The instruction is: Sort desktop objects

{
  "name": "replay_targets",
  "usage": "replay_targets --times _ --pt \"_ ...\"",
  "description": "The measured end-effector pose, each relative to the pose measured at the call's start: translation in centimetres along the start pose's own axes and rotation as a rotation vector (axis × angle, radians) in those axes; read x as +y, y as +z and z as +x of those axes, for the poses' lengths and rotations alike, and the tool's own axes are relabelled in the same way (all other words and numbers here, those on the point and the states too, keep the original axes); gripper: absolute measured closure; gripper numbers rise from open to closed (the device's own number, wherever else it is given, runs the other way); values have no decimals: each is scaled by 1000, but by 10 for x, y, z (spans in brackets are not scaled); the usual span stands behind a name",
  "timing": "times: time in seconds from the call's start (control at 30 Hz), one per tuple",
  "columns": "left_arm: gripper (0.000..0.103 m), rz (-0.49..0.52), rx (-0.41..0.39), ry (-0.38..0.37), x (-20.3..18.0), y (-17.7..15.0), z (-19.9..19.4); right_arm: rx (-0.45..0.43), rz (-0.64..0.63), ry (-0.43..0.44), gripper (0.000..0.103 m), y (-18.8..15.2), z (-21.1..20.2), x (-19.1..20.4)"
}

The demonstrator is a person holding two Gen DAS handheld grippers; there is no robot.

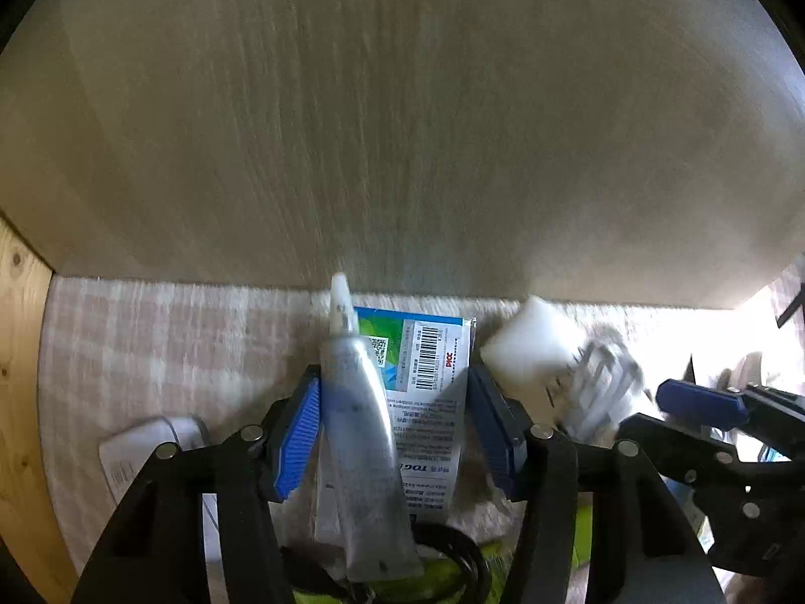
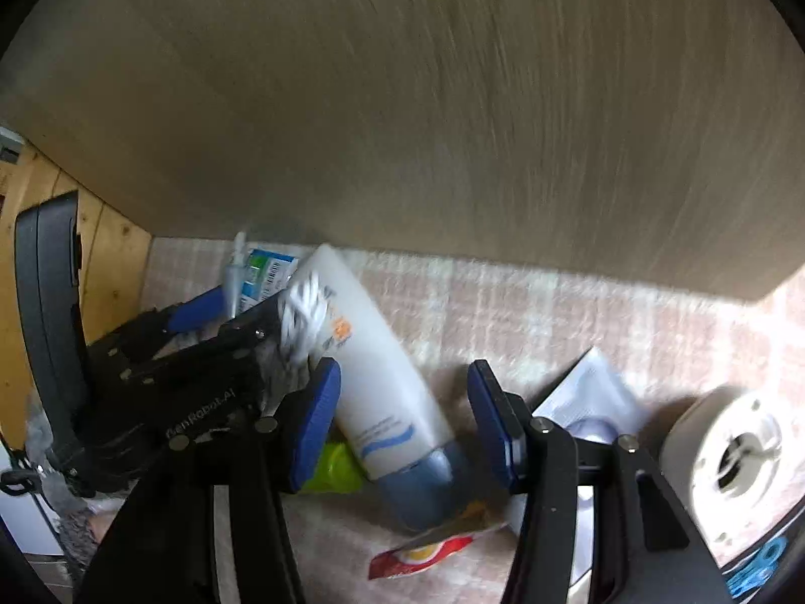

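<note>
My left gripper (image 1: 395, 430) is open, its blue pads on either side of a silver tube with a white nozzle (image 1: 359, 433) that lies on a blue-and-white printed packet (image 1: 427, 387). My right gripper (image 2: 405, 425) is open around a white lotion tube with a blue cap (image 2: 377, 377) that lies slanted on the checked cloth. The white tube's flat end (image 1: 533, 347) shows in the left wrist view, right of the packet. The left gripper (image 2: 201, 317) shows at the left of the right wrist view; the right gripper's blue pad (image 1: 699, 402) shows at the right of the left wrist view.
A wood-grain board (image 1: 402, 126) rises close behind the objects. A pine panel (image 1: 20, 377) stands at the left. A white flat device (image 1: 151, 448), a red sachet (image 2: 432, 551), a yellow-green object (image 2: 334, 468), a white packet (image 2: 588, 397) and a white round device (image 2: 739, 458) lie around.
</note>
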State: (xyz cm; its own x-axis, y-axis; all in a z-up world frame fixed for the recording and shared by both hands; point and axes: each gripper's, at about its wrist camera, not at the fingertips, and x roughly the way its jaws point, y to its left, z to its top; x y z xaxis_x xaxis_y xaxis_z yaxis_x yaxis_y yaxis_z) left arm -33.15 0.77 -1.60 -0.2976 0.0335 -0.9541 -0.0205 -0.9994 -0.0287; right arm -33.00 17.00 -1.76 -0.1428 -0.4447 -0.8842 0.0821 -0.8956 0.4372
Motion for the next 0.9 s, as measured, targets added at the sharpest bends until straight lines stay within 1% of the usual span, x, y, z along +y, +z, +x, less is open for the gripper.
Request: replay_targets --times 0.03,0.07,0.13,0.17,0.23,0.4,0.57,0.67,0.73,0.77,0.83,0.87,0.9 --pt "49 5 -2 -3 -3 -5 -1 9 -1 6 54 -5 2 1" --pt "49 6 -7 -1 -6 -13 -2 -4 -27 -17 58 -10 2 6" --pt "49 6 -13 -9 -12 -26 -4 11 -51 -32 66 -20 5 12" --pt "49 5 -14 -15 -16 -35 -5 4 -53 -53 71 -27 5 14" --pt "49 9 -17 -17 -21 -50 -8 -5 -66 -78 72 -40 3 15" --pt "49 50 -13 -42 -36 -97 -20 -6 -53 -86 72 -82 -7 7" --pt "49 149 -15 -42 -67 -158 -31 -1 -58 -85 72 -142 -22 -7" --pt "49 164 -22 -54 -78 -190 -38 12 -42 -86 73 -168 -31 -21" --pt "49 166 -21 -55 -82 -204 -41 10 -38 -97 73 -186 -36 -25" --pt "49 162 -20 -53 -82 -211 -42 19 -47 -111 73 -177 -41 -23" --pt "49 164 -18 -46 -83 -224 -44 34 -66 -136 73 -191 -44 -25" --pt "48 165 -14 -36 -82 -231 -45 40 -64 -149 73 -199 -47 -28" --pt "44 157 -9 -27 -79 -235 -46 47 -54 -158 72 -202 -50 -31"
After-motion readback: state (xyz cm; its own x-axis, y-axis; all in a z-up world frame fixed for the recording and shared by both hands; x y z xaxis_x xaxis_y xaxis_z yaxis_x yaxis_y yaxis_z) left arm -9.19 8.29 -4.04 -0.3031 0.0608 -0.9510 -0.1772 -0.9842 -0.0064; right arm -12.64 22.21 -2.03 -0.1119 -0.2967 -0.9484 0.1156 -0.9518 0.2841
